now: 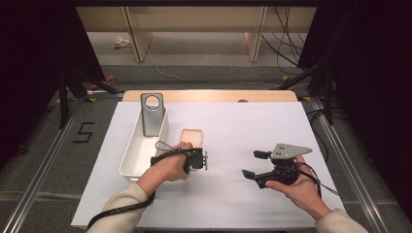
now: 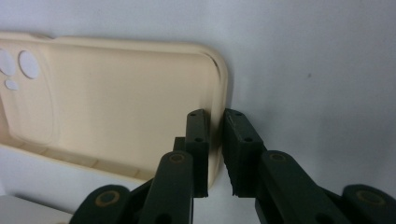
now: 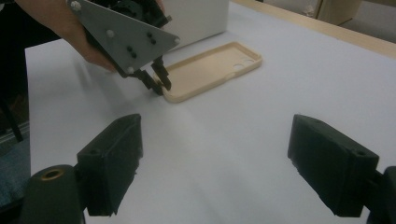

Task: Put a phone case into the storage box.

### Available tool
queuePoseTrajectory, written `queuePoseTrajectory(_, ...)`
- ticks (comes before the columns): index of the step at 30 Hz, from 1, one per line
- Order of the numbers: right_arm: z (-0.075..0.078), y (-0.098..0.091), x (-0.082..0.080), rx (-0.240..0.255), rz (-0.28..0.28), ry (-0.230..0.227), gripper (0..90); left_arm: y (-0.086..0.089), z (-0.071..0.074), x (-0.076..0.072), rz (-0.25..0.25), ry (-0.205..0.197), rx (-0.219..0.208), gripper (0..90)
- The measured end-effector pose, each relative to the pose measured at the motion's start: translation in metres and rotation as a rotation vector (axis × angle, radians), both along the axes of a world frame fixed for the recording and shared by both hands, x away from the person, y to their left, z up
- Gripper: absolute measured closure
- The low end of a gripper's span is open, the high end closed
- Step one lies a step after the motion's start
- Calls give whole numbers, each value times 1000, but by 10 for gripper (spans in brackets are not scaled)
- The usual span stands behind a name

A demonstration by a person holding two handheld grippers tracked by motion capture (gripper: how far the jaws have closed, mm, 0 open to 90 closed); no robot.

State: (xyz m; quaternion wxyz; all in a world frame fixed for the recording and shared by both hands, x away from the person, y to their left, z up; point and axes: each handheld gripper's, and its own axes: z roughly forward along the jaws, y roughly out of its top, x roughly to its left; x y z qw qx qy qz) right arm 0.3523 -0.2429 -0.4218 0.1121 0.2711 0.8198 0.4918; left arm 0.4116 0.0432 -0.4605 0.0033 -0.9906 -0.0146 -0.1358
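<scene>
White sheet over a wooden table, dark curtains to both sides, shelving beyond the far edge.

Cream phone case lies open side up on the sheet, directly ahead of the left gripper and well to the left of the right gripper. A white bin sits just left of the left gripper, with a grey phone case leaning upright at its far end.

Left gripper: jaws nearly closed, straddling the near short wall of the cream case, one jaw inside, one outside. In the left gripper view the inner pad looks pressed to the wall; a thin gap may remain at the outer pad, so I judge the pinch as just taken. Right gripper: jaws wide apart, nothing between them, held above bare sheet.

Step in hand, as judged: grip the case edge to lift it, probably toward the bin.

To do it well:
- The wall is thin and soft; seat the pads low on it, not on the lip.
- Finish closing before lifting.
- Lift slowly; the case will likely droop from one end.
- Right gripper can support the far end if it sags.
</scene>
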Motion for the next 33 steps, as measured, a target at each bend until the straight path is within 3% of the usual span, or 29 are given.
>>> queuePoseTrajectory(26, 0, -1, 0, 2, -3, -2, 188, 3, 0, -2, -12, -5, -22, 853)
queuePoseTrajectory(33, 0, -1, 0, -1, -6, -3, 188, 4, 5, -9, -40, -41, -25, 872)
